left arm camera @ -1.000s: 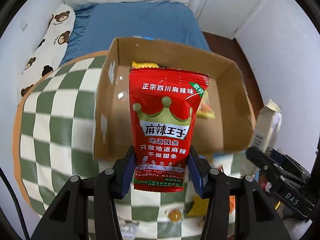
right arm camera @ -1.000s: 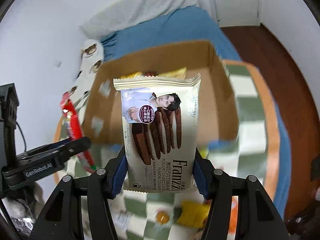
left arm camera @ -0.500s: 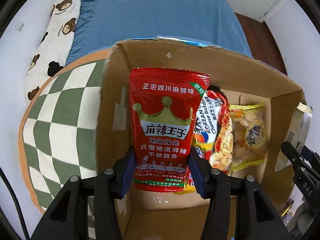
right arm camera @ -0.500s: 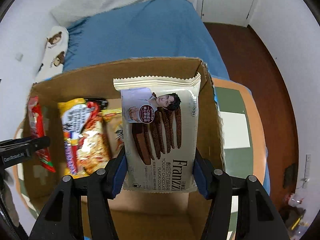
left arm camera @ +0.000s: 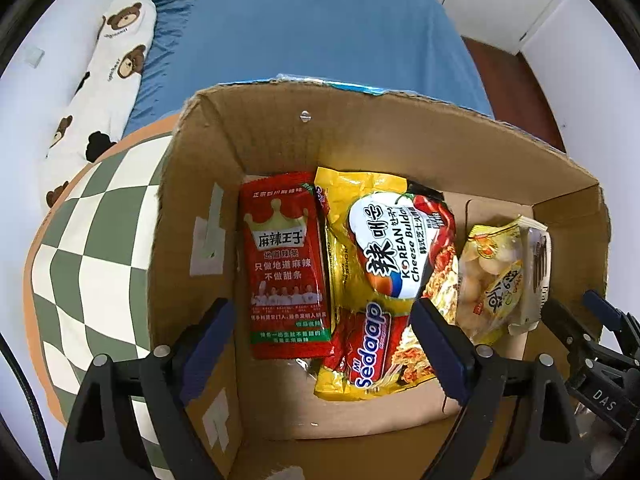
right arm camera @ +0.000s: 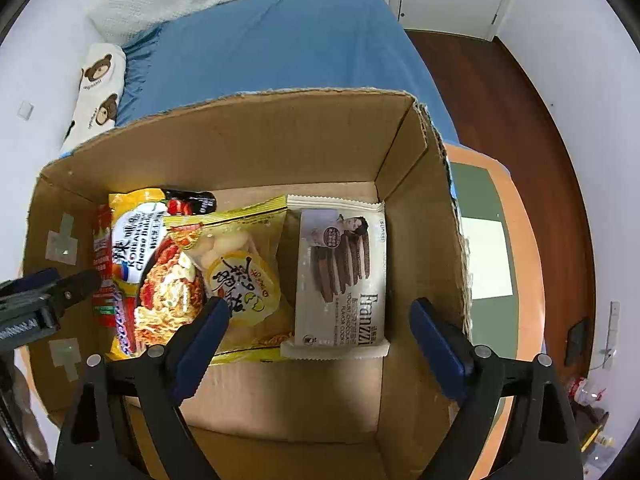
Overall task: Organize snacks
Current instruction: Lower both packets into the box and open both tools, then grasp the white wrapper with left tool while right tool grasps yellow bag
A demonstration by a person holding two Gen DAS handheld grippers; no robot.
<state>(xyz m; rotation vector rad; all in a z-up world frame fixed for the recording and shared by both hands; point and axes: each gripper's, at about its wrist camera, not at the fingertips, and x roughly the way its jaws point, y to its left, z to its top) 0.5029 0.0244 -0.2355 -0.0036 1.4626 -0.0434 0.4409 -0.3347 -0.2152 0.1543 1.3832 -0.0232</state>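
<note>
A cardboard box [left arm camera: 280, 132] [right arm camera: 280, 148] stands open below both grippers. The red spicy-strip packet [left arm camera: 286, 264] lies flat at the box's left side, also visible in the right wrist view [right arm camera: 102, 264]. The cream Franzzi cookie packet [right arm camera: 340, 276] lies flat at the box's right side; only its edge shows in the left wrist view [left arm camera: 538, 272]. Between them lie noodle packets [left arm camera: 392, 264] [right arm camera: 160, 272] and a yellow snack bag [left arm camera: 492, 276] [right arm camera: 236, 272]. My left gripper [left arm camera: 322, 340] is open and empty above the box. My right gripper [right arm camera: 320, 340] is open and empty too.
The box sits on a green-and-white checked cloth [left arm camera: 88, 264] [right arm camera: 484, 256] with an orange rim. Behind it is a bed with a blue sheet [left arm camera: 312, 28] [right arm camera: 272, 40] and a bear-print pillow [left arm camera: 100, 80]. Wooden floor [right arm camera: 520, 92] lies to the right.
Both grippers opened over the box. The red packet and the Franzzi packet left the jaws and now lie on the box floor.
</note>
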